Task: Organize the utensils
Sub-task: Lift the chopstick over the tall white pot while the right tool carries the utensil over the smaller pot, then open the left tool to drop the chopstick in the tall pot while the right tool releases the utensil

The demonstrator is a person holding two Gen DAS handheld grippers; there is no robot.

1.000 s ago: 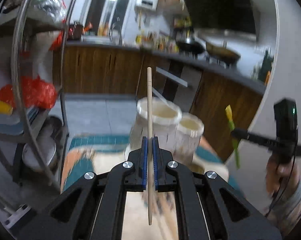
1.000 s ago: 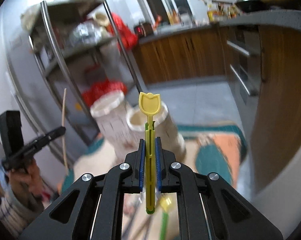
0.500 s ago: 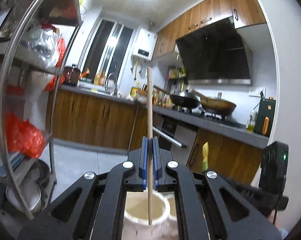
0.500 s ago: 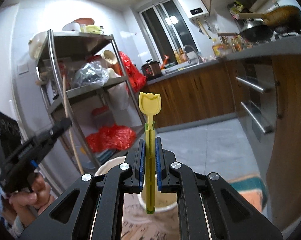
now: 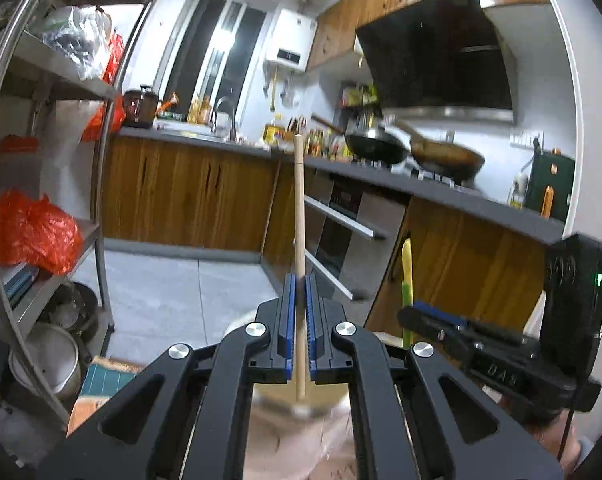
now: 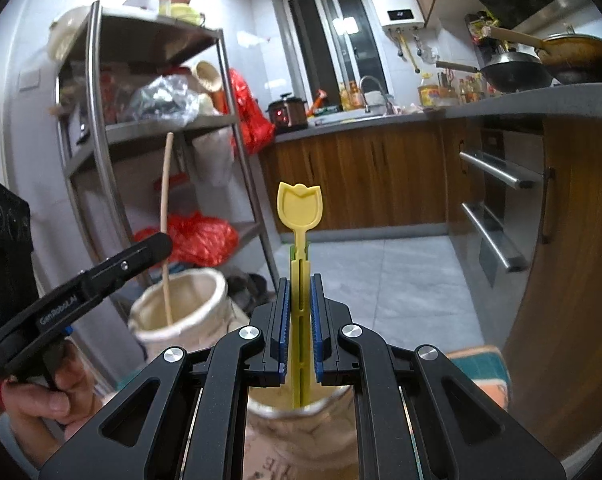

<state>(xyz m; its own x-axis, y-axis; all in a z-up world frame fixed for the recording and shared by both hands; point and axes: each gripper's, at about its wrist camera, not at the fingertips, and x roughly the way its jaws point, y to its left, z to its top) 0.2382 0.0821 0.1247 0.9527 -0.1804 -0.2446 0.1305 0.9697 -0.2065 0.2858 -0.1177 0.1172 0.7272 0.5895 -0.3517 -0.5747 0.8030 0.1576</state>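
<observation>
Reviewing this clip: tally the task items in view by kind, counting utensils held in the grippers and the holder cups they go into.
Wooden chopstick: 1, clamped upright in the left gripper
Yellow tulip-shaped utensil: 1, clamped upright in the right gripper
White holder cups: 2, the left cup and the cup under the right gripper
Total: 4
</observation>
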